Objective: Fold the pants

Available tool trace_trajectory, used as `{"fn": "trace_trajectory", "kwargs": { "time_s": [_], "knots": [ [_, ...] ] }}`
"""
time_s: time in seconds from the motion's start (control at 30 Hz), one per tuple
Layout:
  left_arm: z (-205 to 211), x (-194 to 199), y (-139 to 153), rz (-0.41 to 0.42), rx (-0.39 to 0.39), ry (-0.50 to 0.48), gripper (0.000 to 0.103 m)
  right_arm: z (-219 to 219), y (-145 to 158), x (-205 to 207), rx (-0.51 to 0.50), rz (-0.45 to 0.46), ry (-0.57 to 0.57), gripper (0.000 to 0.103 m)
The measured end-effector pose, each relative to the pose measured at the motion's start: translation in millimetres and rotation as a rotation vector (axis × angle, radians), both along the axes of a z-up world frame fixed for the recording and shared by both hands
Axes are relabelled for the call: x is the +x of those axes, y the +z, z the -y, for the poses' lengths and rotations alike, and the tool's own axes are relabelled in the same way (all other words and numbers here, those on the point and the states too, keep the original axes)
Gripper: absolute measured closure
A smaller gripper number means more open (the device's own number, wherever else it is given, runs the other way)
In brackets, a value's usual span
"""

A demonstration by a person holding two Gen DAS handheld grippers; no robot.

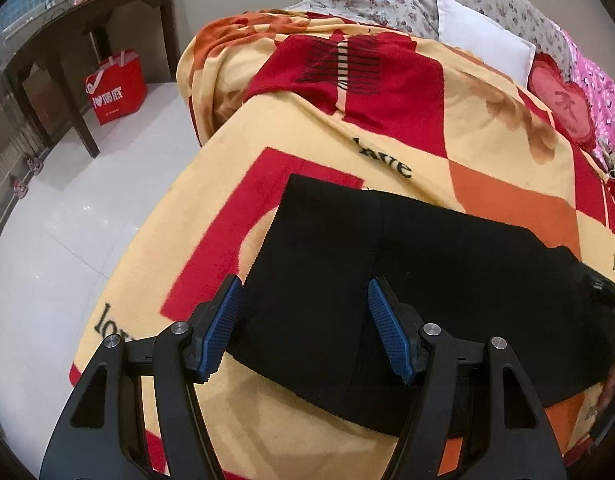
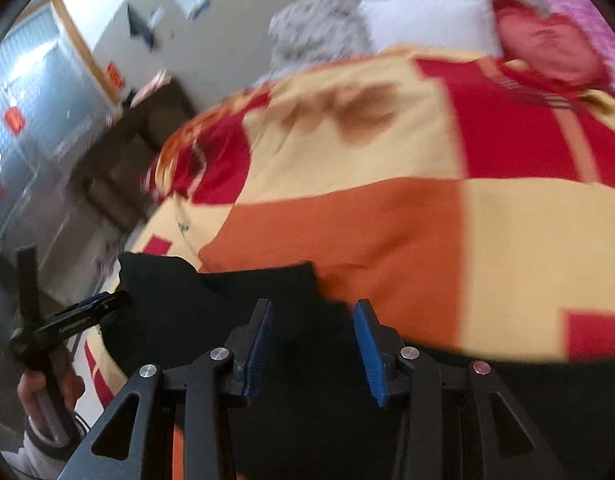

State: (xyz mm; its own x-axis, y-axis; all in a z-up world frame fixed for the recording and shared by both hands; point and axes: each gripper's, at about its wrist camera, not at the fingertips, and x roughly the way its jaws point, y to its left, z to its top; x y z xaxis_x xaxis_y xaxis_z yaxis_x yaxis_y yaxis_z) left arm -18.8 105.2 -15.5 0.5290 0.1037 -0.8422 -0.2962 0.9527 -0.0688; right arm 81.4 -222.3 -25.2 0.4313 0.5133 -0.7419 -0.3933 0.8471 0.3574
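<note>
While both spread, left claw (image 1: 305, 292), right claw (image 2: 313, 312), over black pants (image 1: 407, 264).

The black, soft-fabric pants (image 1: 387, 292) lie flat on the bed, spread over its yellow, red and orange patterned blanket (image 1: 387, 148) near the bed's left edge. One straight end with a finely zigzag-stitched side edge points toward the pillows, and a lengthwise seam runs down the middle.
</note>
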Motion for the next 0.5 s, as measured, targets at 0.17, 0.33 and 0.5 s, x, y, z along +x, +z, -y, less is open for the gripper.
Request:
{"fn": "trace_trajectory", "kwargs": {
  "time_s": [0.17, 0.33, 0.5],
  "knots": [
    [-4, 6, -5, -0.001, -0.009, 0.003, 0.034, -28, -3, 3, -0.116, 0.078, 0.045, 0.092],
    [-7, 16, -11, 0.007, 0.005, 0.008, 0.027, -28, -11, 29, -0.162, 0.101, -0.033, 0.095],
    [-16, 13, -6, 0.001, -0.012, 0.013, 0.023, -9, -4, 24, -0.133, 0.098, -0.101, 0.095]
  ]
}}
